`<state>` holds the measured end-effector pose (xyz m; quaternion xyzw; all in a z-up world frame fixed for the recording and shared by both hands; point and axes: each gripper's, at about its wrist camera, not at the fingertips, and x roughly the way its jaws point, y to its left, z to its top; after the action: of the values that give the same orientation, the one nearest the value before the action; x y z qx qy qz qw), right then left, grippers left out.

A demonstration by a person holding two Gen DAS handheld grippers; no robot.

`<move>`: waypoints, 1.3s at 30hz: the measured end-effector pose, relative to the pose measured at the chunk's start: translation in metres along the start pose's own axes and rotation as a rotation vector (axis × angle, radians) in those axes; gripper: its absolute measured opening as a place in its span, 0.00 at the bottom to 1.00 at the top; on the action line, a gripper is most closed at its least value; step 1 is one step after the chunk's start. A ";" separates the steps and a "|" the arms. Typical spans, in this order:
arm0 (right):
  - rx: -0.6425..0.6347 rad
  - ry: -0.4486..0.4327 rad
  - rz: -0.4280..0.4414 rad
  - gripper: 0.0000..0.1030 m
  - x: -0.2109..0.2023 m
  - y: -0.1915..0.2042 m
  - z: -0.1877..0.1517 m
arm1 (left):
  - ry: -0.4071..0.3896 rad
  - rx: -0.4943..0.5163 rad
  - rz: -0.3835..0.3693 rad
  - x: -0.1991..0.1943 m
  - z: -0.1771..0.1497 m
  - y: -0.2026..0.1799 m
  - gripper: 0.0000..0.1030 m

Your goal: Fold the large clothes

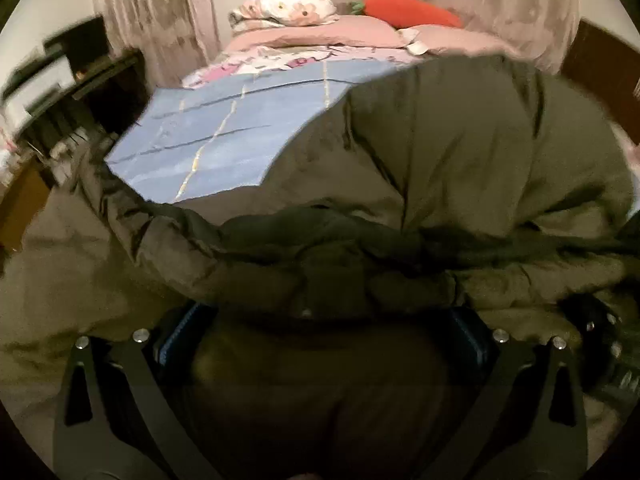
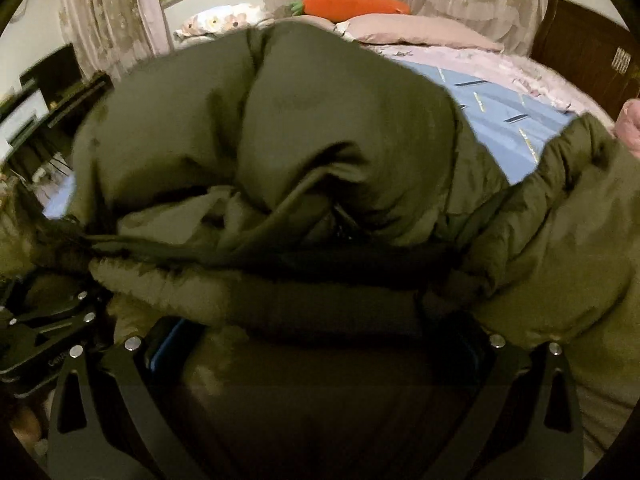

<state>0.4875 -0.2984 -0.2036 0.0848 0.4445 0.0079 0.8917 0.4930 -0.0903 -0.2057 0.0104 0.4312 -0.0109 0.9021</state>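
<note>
Left claw (image 1: 320, 320) wide, coat (image 1: 460, 152) bunched between fingers; right claw (image 2: 316, 320) same; bed (image 1: 208, 136) ahead.

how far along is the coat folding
Early to midway, by the look of it. The olive coat is on the blue sheet but bunched, not flat. Both grippers sit buried in its near edge, apparently gripping it. No tidy folded shape shows yet.

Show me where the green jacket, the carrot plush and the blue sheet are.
green jacket (image 2: 320, 120): right wrist view, puffed-up back panel.
carrot plush (image 2: 356, 6): right wrist view, orange body.
blue sheet (image 1: 224, 132): left wrist view, bare middle.
</note>
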 end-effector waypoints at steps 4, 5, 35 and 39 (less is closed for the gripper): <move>-0.057 -0.180 -0.052 0.99 -0.061 -0.014 0.017 | -0.131 -0.039 0.021 -0.050 0.006 0.041 0.98; -0.075 -0.198 -0.086 0.99 -0.069 -0.022 0.019 | -0.132 -0.053 0.033 -0.054 0.007 0.052 0.98; 0.156 -0.039 -0.129 0.99 -0.007 -0.105 -0.013 | 0.098 -0.117 0.134 0.025 -0.002 0.104 0.98; 0.167 -0.237 -0.082 0.99 -0.105 -0.071 -0.044 | -0.080 -0.076 0.089 -0.071 -0.026 0.093 0.98</move>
<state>0.3851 -0.3717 -0.1578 0.1409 0.3384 -0.0755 0.9273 0.4306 0.0040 -0.1659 -0.0054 0.3940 0.0452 0.9180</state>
